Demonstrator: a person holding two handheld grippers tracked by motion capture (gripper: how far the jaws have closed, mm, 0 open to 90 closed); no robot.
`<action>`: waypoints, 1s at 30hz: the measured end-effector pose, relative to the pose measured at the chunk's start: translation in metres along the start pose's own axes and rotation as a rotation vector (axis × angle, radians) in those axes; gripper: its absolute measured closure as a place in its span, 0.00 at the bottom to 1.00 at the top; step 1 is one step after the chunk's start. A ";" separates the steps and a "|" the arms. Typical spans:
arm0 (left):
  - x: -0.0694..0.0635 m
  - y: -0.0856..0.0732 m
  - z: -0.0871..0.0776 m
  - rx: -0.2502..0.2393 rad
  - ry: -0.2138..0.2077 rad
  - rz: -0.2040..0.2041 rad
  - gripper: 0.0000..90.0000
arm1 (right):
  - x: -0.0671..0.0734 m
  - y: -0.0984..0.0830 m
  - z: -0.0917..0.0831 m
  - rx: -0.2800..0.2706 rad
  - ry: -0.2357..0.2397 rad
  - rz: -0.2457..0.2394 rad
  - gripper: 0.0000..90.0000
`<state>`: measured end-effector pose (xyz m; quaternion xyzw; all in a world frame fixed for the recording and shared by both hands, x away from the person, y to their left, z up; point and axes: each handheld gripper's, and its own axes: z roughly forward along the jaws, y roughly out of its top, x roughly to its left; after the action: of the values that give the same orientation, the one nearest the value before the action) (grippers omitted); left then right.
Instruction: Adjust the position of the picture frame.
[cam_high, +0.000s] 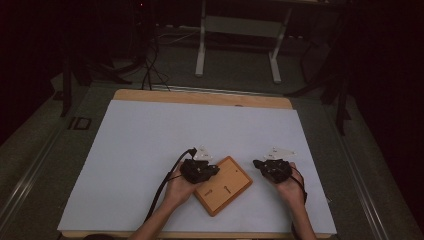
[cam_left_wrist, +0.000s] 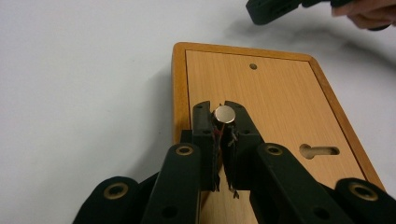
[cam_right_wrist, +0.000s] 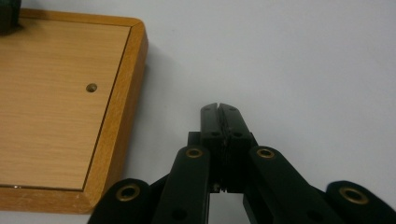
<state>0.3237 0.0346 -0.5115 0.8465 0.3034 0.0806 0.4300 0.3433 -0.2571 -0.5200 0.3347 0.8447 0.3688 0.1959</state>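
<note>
A small round silver metal piece sits pinched between the tips of the left hand-held gripper, whose jaws are clenched on it directly above the wooden board. The piece hovers over the board's flat inset face, near the board's long edge on the left in the left gripper view; whether it touches the wood cannot be told. A small round hole lies farther along the board, and a keyhole-shaped slot is off to one side of the jaws. The board lies at an angle on the white sheet covering the bench, close to the near edge and a little right of its middle. The right hand-held gripper is clenched with nothing between its jaws, held over bare sheet just beside the board's corner.
</note>
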 end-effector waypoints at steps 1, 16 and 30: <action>0.000 0.000 -0.001 -0.001 0.000 0.003 0.94 | 0.001 0.000 0.000 0.000 0.001 -0.002 0.99; 0.006 0.006 -0.003 -0.007 -0.036 0.018 0.94 | 0.008 0.005 -0.001 -0.043 0.073 0.022 0.99; 0.014 0.007 -0.006 -0.017 -0.066 0.041 0.94 | 0.014 0.007 0.003 -0.043 0.098 0.012 0.99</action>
<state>0.3352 0.0439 -0.5040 0.8511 0.2708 0.0638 0.4452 0.3385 -0.2420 -0.5180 0.3170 0.8432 0.4041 0.1590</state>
